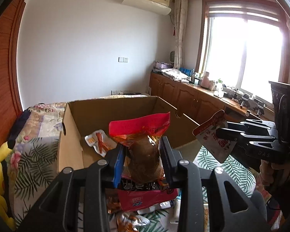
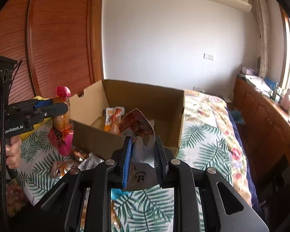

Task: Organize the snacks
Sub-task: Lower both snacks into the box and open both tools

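Clenched on a red-topped meat snack pack (image 1: pixel 143 150), the left gripper (image 1: pixel 143 154) holds it aloft toward the open cardboard box (image 1: pixel 114 104) at twelve o'clock, presumably for dropping in, while at three o'clock the right gripper (image 2: pixel 143 154) likewise pinches a silver pouch (image 2: pixel 140 141).

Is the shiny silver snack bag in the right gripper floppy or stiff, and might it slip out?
Probably floppy: the silver snack bag bends and creases between the right gripper pads. It looks flat and thin, so likely light. Its foil is glossy, so it might slide if the squeeze loosens.
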A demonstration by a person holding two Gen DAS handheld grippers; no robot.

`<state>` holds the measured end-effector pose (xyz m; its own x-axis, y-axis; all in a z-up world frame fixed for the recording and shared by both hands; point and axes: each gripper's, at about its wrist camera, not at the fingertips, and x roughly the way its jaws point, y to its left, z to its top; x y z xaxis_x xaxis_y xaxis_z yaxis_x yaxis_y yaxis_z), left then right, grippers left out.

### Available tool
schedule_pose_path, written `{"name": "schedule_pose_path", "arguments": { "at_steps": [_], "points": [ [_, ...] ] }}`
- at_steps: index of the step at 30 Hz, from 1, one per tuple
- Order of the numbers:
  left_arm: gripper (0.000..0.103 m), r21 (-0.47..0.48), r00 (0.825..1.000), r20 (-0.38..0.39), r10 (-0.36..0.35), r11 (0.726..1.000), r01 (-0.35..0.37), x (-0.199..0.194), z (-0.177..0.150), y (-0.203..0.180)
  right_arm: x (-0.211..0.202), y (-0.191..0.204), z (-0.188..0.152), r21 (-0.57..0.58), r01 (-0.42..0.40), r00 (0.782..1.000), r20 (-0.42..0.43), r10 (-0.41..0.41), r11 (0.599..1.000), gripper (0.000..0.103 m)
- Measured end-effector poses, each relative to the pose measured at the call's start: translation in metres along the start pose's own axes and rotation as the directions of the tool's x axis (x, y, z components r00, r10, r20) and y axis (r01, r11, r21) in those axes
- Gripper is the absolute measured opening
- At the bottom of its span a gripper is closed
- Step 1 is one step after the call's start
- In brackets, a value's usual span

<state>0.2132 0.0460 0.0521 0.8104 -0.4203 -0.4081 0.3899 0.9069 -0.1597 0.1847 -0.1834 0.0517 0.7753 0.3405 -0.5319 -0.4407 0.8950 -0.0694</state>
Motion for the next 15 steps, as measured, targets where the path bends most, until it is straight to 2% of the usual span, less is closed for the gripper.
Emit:
{"name": "schedule_pose_path", "arguments": {
  "at_steps": [15],
  "points": [
    [0.033, 0.002, 0.997, 0.058, 0.049, 0.999, -0.049, 0.020, 0.029, 0.024, 0.034, 0.012, 0.041, -0.065, -0.018, 0.999, 0.048, 0.021, 0.998, 0.020]
  ]
}}
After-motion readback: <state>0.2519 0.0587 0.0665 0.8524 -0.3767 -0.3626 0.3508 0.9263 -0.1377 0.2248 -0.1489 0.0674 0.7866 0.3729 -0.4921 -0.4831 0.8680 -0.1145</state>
